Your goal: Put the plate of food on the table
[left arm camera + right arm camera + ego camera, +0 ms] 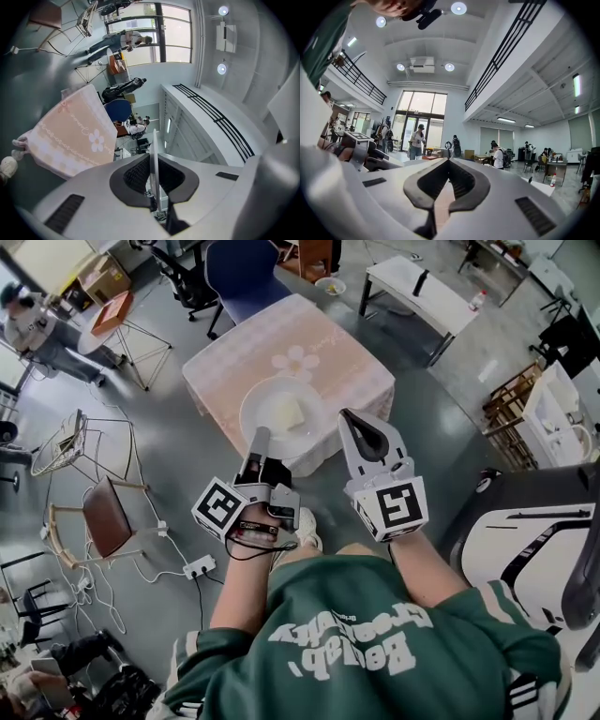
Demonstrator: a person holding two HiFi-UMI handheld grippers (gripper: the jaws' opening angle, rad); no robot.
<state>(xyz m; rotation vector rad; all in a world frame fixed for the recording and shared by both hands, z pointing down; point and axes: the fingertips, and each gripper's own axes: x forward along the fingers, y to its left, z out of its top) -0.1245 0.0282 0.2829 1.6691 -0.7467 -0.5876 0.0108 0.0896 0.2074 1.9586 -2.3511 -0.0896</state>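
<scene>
A white plate (267, 418) carries a pale yellow piece of food (289, 412). It hangs over the near part of a square table with a pink flowered cloth (319, 343). My left gripper (259, 442) is shut on the plate's near rim. In the left gripper view that rim (153, 140) stands edge-on between the dark pads, and the pink cloth (75, 136) lies off to the left, apart from the plate. My right gripper (356, 425) sits just right of the plate, shut with nothing between its jaws, as the right gripper view (449, 161) also shows.
A blue chair (248, 273) stands behind the table and a white bench table (422, 292) at the back right. A wooden chair (103, 517) and a power strip (199, 566) with cables are on the floor at left. A large white machine (525, 540) stands at right.
</scene>
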